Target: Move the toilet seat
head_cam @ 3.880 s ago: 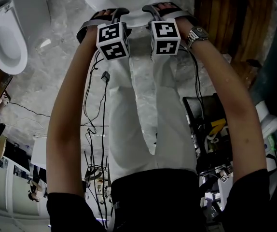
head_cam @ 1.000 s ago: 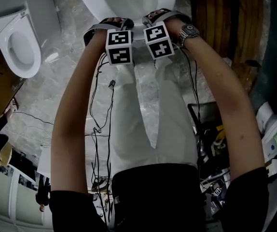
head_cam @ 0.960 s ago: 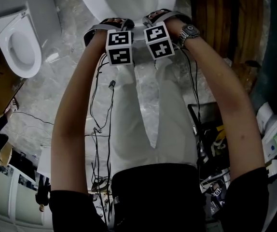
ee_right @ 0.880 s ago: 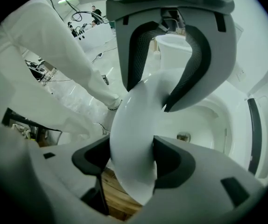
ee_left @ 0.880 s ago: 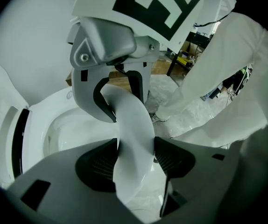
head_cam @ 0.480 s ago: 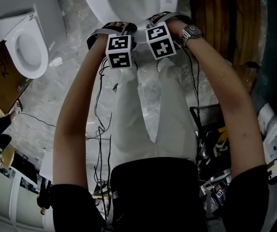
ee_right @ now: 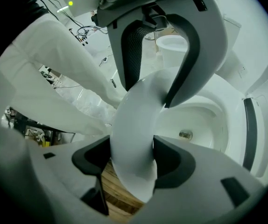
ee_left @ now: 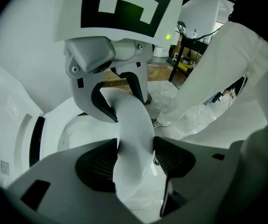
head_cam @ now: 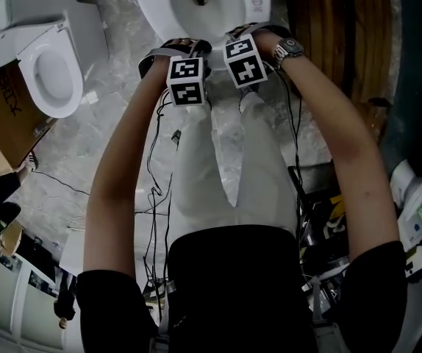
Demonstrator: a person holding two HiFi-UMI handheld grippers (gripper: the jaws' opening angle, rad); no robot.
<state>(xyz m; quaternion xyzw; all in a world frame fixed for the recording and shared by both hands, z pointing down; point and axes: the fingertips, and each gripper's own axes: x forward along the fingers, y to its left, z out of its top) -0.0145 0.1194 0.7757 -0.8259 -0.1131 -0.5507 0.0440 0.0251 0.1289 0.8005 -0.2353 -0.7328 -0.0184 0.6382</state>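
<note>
Item: seat (ee_left: pixel 133 125), white, thin front edge. Location: front of the toilet (head_cam: pixel 152 2), at the top edge of the head view; both grippers grip it side by side. How far it stands off the rim cannot be told.

Left gripper (ee_left: pixel 134 155): jaws closed narrow on the seat edge, dark pads pressing both faces. The right gripper's jaws show just beyond, on the same edge.

Right gripper (ee_right: pixel 133 155): jaws likewise clamped on the seat edge, pads touching both sides. The bowl with its drain lies to the right of the seat in this view.

Toilet: white, bowl open to view, drain visible.

Second toilet (head_cam: pixel 53 79): white, at the left edge of the floor (head_cam: pixel 115 116), well apart from the first, touching a cardboard box (head_cam: pixel 5 116).

Floor: grey, marbled; black cables (head_cam: pixel 152 190) trail across it beside the person's white trousers (head_cam: pixel 211 160).

Planks (head_cam: pixel 336 35): brown wood, at the upper right, beside the toilet.

Watch (head_cam: pixel 290 48): on the right wrist, just behind the right gripper.
</note>
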